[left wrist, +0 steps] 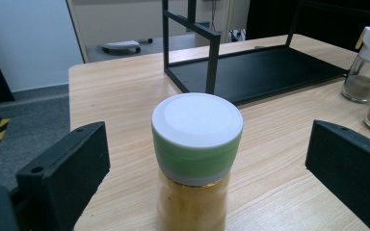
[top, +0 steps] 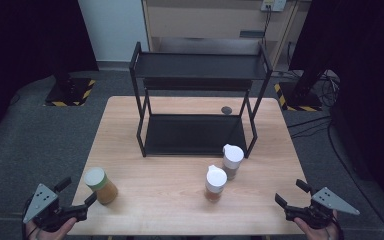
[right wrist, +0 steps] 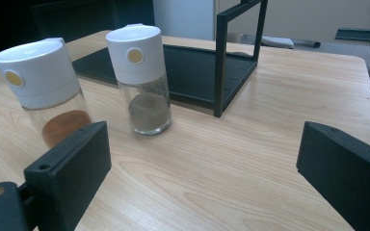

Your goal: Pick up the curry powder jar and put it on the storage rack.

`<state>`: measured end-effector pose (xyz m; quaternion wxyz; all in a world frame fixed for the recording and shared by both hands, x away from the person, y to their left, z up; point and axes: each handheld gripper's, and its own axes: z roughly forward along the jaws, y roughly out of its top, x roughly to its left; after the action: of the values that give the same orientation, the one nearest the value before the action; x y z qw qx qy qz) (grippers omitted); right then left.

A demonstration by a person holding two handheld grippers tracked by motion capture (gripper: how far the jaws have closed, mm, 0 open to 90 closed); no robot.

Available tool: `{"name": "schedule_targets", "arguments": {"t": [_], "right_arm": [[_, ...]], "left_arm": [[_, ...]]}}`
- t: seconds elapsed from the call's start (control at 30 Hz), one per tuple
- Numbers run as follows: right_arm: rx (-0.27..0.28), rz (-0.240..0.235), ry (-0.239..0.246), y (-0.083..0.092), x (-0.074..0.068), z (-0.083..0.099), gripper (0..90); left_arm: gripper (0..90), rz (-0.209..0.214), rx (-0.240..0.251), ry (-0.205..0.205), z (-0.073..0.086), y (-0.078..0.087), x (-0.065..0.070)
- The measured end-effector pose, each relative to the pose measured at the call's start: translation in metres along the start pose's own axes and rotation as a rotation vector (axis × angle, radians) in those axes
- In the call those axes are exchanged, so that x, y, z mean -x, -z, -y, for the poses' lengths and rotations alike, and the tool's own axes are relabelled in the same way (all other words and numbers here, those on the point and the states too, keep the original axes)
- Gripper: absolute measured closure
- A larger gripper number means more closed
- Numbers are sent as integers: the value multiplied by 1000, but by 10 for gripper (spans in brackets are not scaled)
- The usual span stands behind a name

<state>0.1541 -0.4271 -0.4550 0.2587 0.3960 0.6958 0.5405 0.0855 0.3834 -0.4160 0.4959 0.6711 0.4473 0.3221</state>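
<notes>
The left tool is spread around the green-banded, white-lidded jar of yellow powder, without touching it, at the desk's seven o'clock. The right tool, at five o'clock, is spread and holds nothing.

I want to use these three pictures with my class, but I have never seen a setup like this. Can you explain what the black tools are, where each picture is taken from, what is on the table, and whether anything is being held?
A person holds a two-jaw gripping tool in each hand: the left gripper and the right gripper. One picture looks down from above the table. The other two come from cameras riding on each gripper, looking out between its black jaws.

On the table stand a black two-level rack, a green-lidded jar of yellow powder, and two white-capped shakers: one with reddish powder, one with grey powder.

Nothing is held. Both grippers are open. In the left gripper view the jar stands between the jaws, which do not touch it, so it looks likely to be picked up next.
</notes>
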Motion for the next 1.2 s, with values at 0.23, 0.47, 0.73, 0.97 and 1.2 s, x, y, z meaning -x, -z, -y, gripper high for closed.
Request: {"name": "schedule_targets", "arguments": {"t": [0.23,0.47,0.73,0.97,1.2], "right_arm": [[-3,0,-5,0,0,0,59],[-2,3,-6,0,0,0,59],[-4,1,-7,0,0,0,59],[-5,1,-9,0,0,0,60],[-1,0,-8,1,0,0,61]], "left_arm": [[8,9,-11,23,-2,-10,-5],[16,9,-28,16,-4,-21,-7],[31,5,-38,10,-2,-30,-6],[61,0,-43,1,0,-39,-6],[113,5,-40,5,5,-47,-5]]}}
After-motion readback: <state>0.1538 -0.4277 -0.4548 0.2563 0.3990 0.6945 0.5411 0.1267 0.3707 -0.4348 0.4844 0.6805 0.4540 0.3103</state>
